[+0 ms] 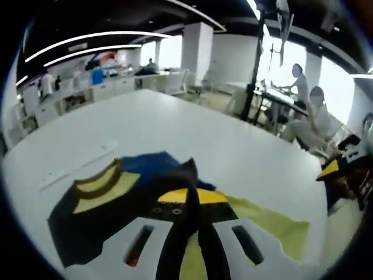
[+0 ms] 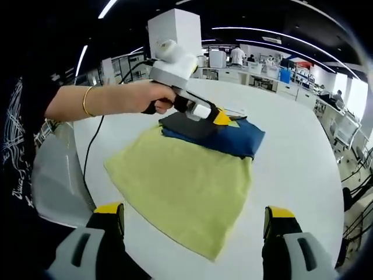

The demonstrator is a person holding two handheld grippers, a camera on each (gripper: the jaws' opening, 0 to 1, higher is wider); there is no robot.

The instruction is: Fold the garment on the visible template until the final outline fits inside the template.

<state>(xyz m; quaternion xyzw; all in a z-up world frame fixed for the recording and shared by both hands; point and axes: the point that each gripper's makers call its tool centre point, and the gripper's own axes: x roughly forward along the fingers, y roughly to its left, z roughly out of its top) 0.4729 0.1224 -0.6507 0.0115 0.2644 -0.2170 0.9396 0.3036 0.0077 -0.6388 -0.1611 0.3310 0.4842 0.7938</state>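
Plainly, garment (image 2: pixel 186 175): a soft, light knit in yellow, navy and black, lying flat on the white tabletop (image 2: pixel 291 157) — the yellow body spread toward me in the right gripper view, the navy and black part folded over at its far end.

Handling: I judge it limp and a little clingy; it will sag and drag, not slide as one piece, so a lifted edge needs to be carried over low and laid down, not flung.

Where to hold: an edge or a corner, pinching one or two layers — the near yellow corner looks free to take.

Left gripper (image 2: pixel 217 116): my jaws are closed on the black fold at the far end; in the left gripper view a dark ridge of cloth stands pinched up between them (image 1: pixel 187 201).

Right gripper (image 2: pixel 192 219): my jaws stand wide apart with nothing in them, hovering near the yellow hem and not touching it.

Template: I cannot make out its outline under the cloth.

Strip (image 1: pixel 76 166): a pale flat strip lies on the tabletop beside the garment, apart from it.
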